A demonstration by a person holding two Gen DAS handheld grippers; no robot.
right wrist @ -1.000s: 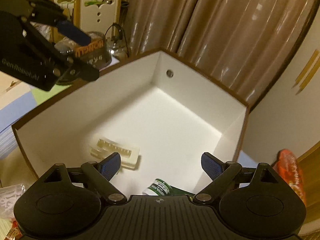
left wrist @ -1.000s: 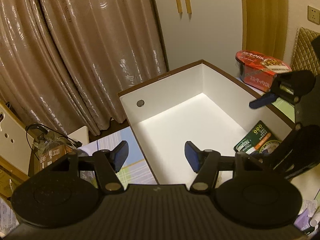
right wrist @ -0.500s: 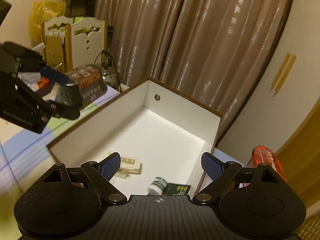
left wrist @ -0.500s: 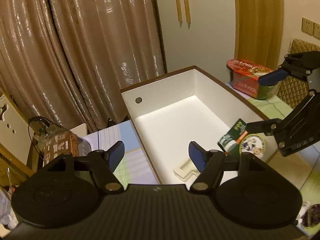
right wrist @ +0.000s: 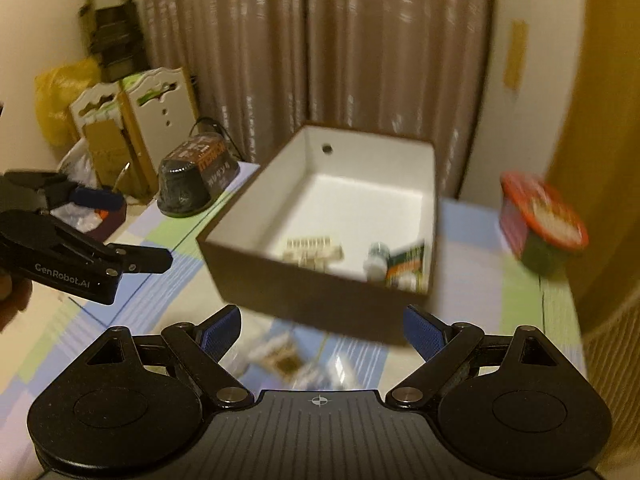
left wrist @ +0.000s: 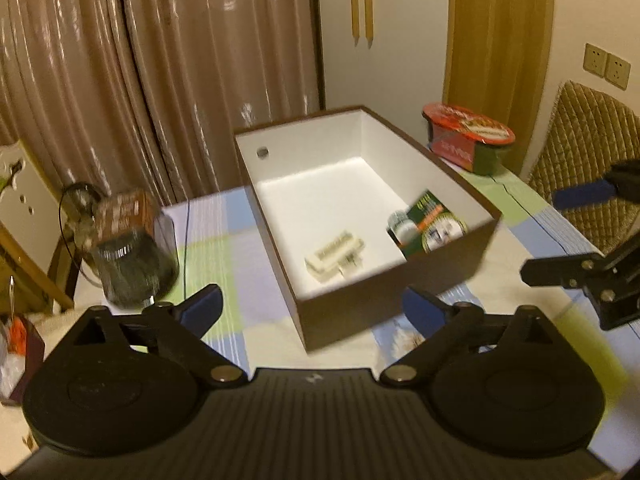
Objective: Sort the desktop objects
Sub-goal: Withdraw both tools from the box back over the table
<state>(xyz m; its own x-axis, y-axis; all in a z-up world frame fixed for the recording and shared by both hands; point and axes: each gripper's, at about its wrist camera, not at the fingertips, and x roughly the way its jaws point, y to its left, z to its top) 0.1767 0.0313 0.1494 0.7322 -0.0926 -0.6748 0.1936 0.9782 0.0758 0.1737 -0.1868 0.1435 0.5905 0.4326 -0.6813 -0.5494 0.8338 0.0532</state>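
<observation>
Left wrist view: brown-walled, white-lined rectangular box sits on the checked counter, holding a green-labelled packet and cream plastic connector block. Left gripper and right gripper hover before the box, both spread wide, holding nothing.

The left wrist view is looking down from above the near left edge of the desk, facing forward and slightly right toward the curtains, with the brown box lying just ahead. The right wrist view is sitting lower and nearer the desk on the right, facing forward and slightly left, the same box filling its middle. Both views are sharing the box's white inside, the dark bowl on the left and the red bowl on the right. Each is catching the other gripper at its edge: the right gripper in the left view, the left gripper in the right view.
</observation>
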